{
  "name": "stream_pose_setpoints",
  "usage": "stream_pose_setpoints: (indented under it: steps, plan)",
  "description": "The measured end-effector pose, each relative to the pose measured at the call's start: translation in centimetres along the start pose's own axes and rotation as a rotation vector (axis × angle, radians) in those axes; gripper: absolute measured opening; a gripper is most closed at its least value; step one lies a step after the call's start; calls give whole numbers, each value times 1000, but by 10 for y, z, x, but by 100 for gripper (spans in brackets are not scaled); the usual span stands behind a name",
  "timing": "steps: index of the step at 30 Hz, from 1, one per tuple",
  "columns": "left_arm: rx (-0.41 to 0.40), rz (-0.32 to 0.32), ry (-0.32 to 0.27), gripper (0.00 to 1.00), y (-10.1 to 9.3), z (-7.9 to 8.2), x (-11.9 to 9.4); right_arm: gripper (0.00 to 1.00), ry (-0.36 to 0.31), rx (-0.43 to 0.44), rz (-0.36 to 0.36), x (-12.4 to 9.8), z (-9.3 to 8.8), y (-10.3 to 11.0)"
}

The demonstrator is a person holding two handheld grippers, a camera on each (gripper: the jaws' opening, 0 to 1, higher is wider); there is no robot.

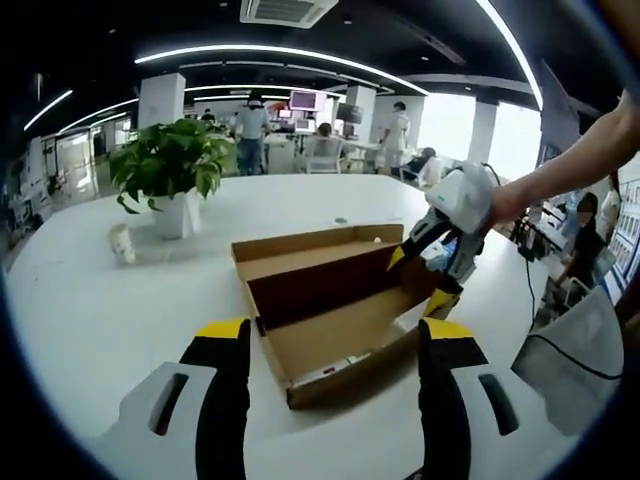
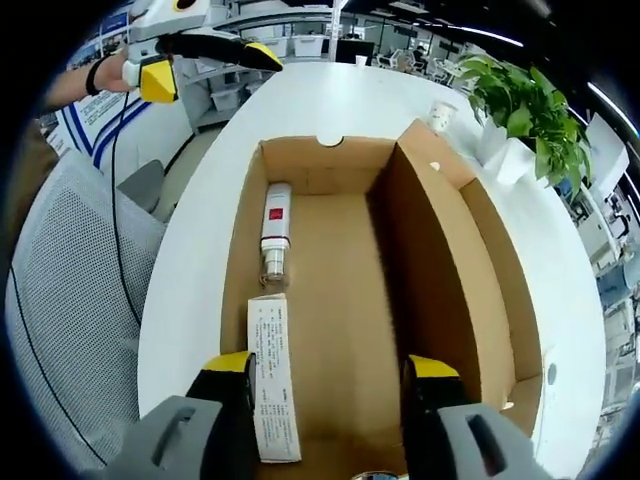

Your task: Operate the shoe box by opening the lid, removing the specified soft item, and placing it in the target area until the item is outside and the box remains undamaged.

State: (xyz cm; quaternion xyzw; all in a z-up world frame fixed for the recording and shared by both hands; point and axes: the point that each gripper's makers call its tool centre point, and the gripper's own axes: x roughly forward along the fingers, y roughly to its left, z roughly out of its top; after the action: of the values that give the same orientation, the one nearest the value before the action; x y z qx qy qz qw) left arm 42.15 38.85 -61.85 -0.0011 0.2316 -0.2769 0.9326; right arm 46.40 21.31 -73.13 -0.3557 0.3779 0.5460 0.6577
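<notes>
In the left gripper view, a potted plant [image 1: 175,165] stands at upper left on the white table [image 1: 90,300], a small cup [image 1: 121,243] just beside it; my left gripper [image 1: 335,345] rises from the bottom with jaws wide and nothing between them; the shoe box [image 1: 330,310] sits at centre with its lid already folded back; at right my right gripper [image 1: 440,270] hangs at the box's far end.

In the right gripper view, the left gripper [image 2: 205,60] shows at upper left; the right gripper [image 2: 325,375] has jaws wide, holding nothing, over the open box; a small tube [image 2: 275,230] and a printed paper slip [image 2: 272,375] lie along the box's left wall.

I cannot tell which is the soft item; my worry is closing on the wrong one, or a jaw catching the cardboard wall and tearing or dragging the box.
</notes>
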Motion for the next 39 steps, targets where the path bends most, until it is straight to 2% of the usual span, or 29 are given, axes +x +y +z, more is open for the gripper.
stream_pose_setpoints:
  steps: [9, 16, 26, 28, 32, 39]
  plan:
    - [-2, 2, 1, 68, 2, 0, 0, 58, -1, 8, -29, -5, -5, -6]
    - [-1, -5, 1, 67, 0, 1, 3, 55, 1, 16, -34, -7, -7, -6]
    - [0, -8, 8, 68, -1, -1, 4, 53, 4, 12, 32, 1, 1, 10]
    - [-5, -7, 7, 67, 0, -1, 5, 54, 7, -20, 18, 0, 4, 8]
    - [1, -5, 4, 67, 1, 3, 4, 58, 14, -23, 3, -1, 3, 2]
    - [1, 3, 2, 67, 5, 2, 4, 54, 13, -6, -25, -2, 3, -5]
